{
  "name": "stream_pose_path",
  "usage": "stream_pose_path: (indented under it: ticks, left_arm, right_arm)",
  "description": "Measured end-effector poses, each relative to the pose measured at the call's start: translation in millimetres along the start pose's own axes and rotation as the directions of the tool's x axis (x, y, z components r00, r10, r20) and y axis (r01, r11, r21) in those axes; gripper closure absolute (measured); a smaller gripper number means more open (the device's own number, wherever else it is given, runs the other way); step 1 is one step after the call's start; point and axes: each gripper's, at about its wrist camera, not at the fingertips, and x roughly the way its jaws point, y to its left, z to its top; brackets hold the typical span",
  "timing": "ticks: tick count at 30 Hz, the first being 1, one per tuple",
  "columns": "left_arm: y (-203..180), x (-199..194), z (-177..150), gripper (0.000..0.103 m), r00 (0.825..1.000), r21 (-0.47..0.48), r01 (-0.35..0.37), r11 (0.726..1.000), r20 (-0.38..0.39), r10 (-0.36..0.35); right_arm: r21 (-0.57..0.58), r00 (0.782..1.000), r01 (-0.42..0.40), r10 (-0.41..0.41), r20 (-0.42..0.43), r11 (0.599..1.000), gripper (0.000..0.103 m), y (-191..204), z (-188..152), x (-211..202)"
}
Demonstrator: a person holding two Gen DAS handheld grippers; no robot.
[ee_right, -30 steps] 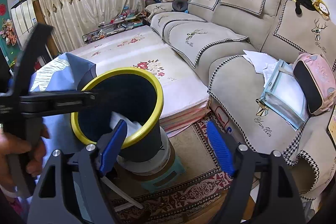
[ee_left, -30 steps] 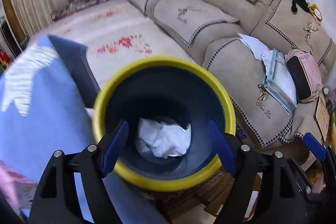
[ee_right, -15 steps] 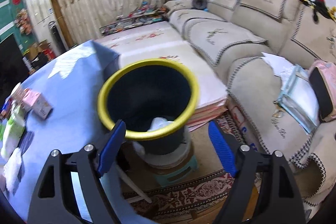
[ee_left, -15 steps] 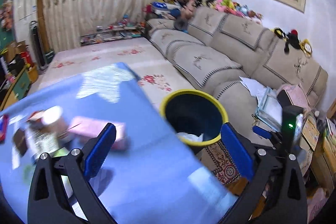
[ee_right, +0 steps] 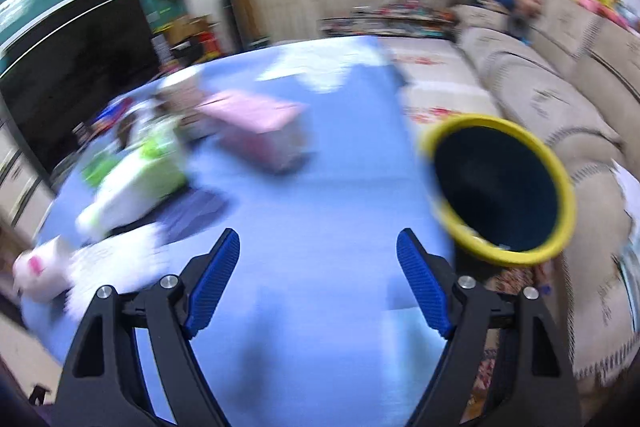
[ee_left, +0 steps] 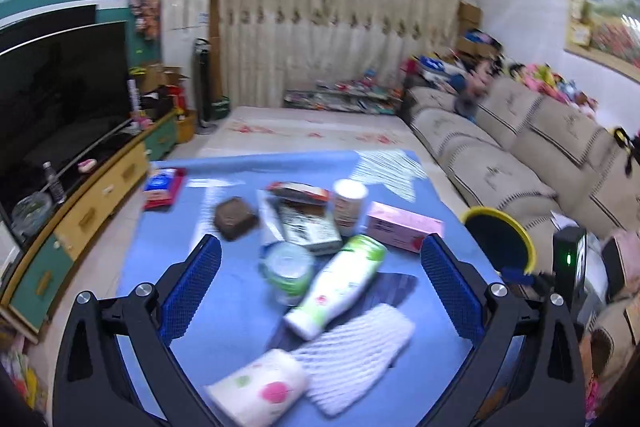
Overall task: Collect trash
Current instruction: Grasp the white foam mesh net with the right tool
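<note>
Blue cloth covers the table [ee_left: 240,307], which stands between a beige sofa [ee_left: 500,163] and a black television [ee_left: 60,99]. Near its middle lie a white-and-green plastic bottle [ee_left: 340,279], a pink carton [ee_left: 404,225] and a white foam net sleeve [ee_left: 356,359]. Just off the table's right edge stands the yellow-rimmed dark bin [ee_right: 500,191]. Both the left gripper [ee_left: 320,287] and the right gripper [ee_right: 318,279] are spread wide with nothing between the jaws; the left one's jaws have just been opening.

left gripper [ee_left: 320,275] | swung from bin [ee_left: 498,245] to table [ee_left: 240,307] | jaws opened wider, empty
</note>
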Motion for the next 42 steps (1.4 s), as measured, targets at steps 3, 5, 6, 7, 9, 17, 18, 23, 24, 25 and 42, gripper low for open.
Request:
stream_pose_path:
  ticks: [3,5,6,7,9,17,18,23,24,25,42]
  left_arm:
    - [16.0,-12.4,-1.0,0.005,0.999,-0.009,-0.039,0.999,0.033,0.039]
    - [14.3,-14.2,1.1,0.005,0.998,-0.007,-0.053,0.999,0.041,0.053]
    - [17.0,-15.6,-0.1,0.005,0.998,-0.006,-0.057,0.998,0.040,0.058]
    - [16.4,-15.8,0.6,0.005,0.998,-0.006,-0.056,0.998,0.038,0.056]
    - [19.1,-15.6,-1.1,0.005,0.998,-0.006,-0.053,0.999,0.031,0.053]
    - [9.0,1.8,-1.9,0.005,0.999,0.003,-0.049,0.999,-0.002,0.049]
    - [8.1,3.6,-2.6,0.005,0.999,0.003,-0.047,0.999,-0.006,0.047]
    - [7.1,10.4,-4.8,0.005,0.998,0.008,-0.053,0.999,-0.012,0.053]
    - [7.8,11.9,-6.4,0.005,0.998,0.005,-0.054,0.999,-0.013,0.054]
    - [8.0,12.8,-7.2,0.005,0.998,0.002,-0.055,0.999,-0.014,0.055]
    - [6.7,43.5,-12.4,0.005,1.000,-0.034,-0.014,0.999,0.014,0.014]
  right_arm:
    - [-0.083,0.994,-0.104,0.102,-0.031,0.991,0.026,46.4,-3.5,3.2]
    - [-0.127,0.990,-0.138,0.132,-0.051,0.982,0.026,69.2,-7.4,5.9]
    - [-0.145,0.987,-0.155,0.147,-0.065,0.977,0.026,79.9,-8.8,8.3]
    - [-0.155,0.985,-0.168,0.158,-0.075,0.974,0.026,86.1,-11.3,9.9]
    - [-0.171,0.981,-0.185,0.170,-0.099,0.968,0.026,100.4,-13.7,16.6]
    - [-0.149,0.953,-0.258,0.227,-0.200,0.955,0.054,119.2,-23.3,40.4]
    - [-0.141,0.950,-0.267,0.236,-0.204,0.953,0.060,117.8,-22.0,43.2]
    - [-0.134,0.951,-0.277,0.252,-0.182,0.951,0.089,114.2,-18.7,38.8]
    - [-0.136,0.952,-0.275,0.250,-0.176,0.952,0.089,112.6,-18.8,36.4]
    - [-0.139,0.957,-0.263,0.240,-0.163,0.955,0.090,110.7,-17.7,33.9]
    - [-0.051,0.993,-0.111,0.113,0.026,0.992,0.092,40.2,16.5,-13.1]
